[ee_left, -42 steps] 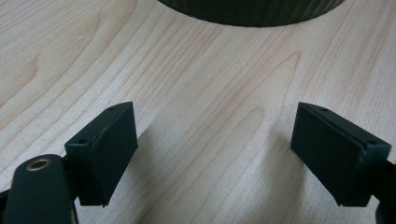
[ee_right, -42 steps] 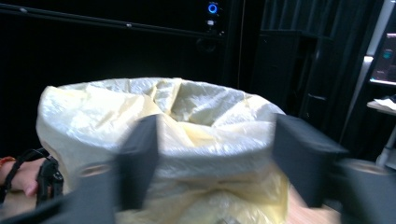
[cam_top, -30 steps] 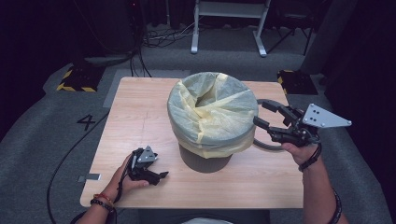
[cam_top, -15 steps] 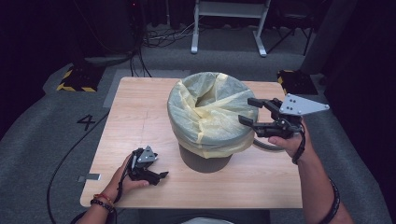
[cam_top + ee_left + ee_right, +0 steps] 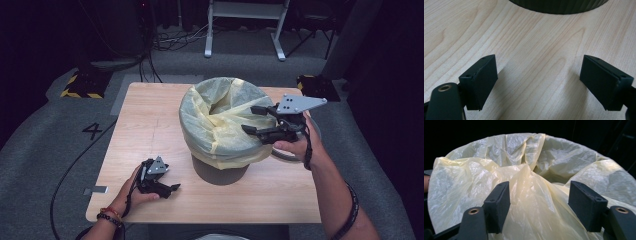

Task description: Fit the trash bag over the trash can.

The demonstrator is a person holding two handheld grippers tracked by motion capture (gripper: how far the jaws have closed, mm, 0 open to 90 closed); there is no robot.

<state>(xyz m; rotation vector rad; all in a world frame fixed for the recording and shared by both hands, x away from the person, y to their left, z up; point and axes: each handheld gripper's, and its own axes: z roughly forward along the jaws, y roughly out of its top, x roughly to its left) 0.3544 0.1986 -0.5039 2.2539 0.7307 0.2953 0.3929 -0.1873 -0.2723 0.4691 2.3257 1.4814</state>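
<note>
The bin (image 5: 220,167) stands in the middle of the high view, on the wooden table (image 5: 145,130); a thin yellow bag (image 5: 215,125) lines it and folds down over the rim; in the right gripper view the bag (image 5: 524,187) looks crinkled and puffy, with a fold rising in the middle

The right gripper (image 5: 252,120) hangs at the right side of the bag's rim in the high view, pointing left toward the middle of the bin; its jaws stand wide apart and have just been opening; in the right gripper view a fold of the bag sits between the right gripper (image 5: 539,205) jaws, but the pads do not press on it, so nothing is held

The left gripper (image 5: 170,189) rests low on the table at the lower left of the high view, well apart from the bag; in the left gripper view the left gripper (image 5: 539,82) has its jaws wide apart with bare wood between them, and the dark base of the bin sits at the top of the frame

The thing that matters next: the bag lies straight ahead of the right tongs, to their left in the high view, and very near; the rim runs in a ring, so the near bit runs across the tongs; the right hand (image 5: 295,147) is far nearer than the left, so I think it will do the next pinch on the bag
</note>
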